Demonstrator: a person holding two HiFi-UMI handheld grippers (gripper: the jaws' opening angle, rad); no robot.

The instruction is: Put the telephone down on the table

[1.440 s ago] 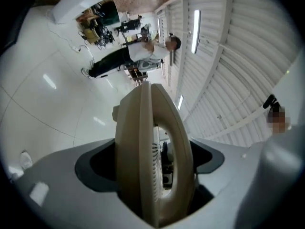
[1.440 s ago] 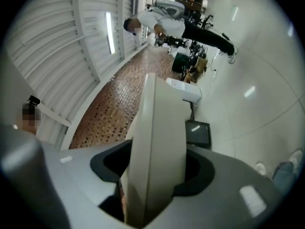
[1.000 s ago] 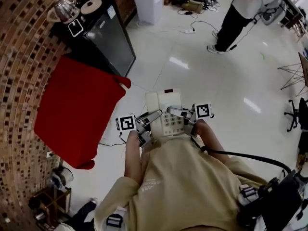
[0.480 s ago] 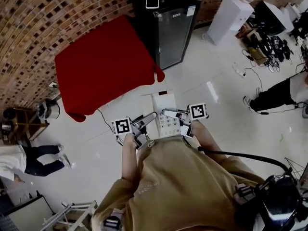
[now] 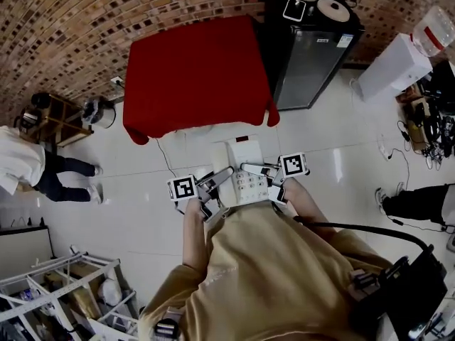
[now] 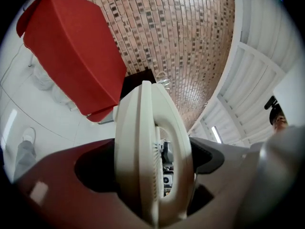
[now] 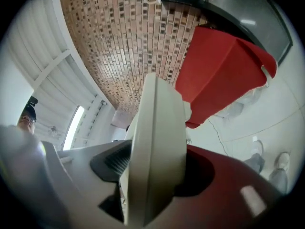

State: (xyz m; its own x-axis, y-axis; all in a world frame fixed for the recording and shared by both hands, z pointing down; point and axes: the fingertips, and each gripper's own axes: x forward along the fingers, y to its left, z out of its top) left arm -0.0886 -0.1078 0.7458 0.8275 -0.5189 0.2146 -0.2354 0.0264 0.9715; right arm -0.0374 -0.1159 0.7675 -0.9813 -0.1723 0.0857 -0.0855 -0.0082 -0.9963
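Telephone (image 5: 245,163) is hanging in the air in front of the person's chest, over the floor. Red-covered desk (image 5: 192,69) is lying well ahead, not yet reached.

Left hand-held gripper (image 5: 222,180) is clamping the handset side, jaws spread wide around it. Right hand-held gripper (image 5: 260,176) is pinching the thin right edge of the base, jaws nearly together.

Judging: hard plastic shell, stiff, probably light, smooth and slippery under the pads. Handset is likely sitting loose in its cradle, so tilting risks it sliding off. The two opposite side edges are looking like the sound places to hold.
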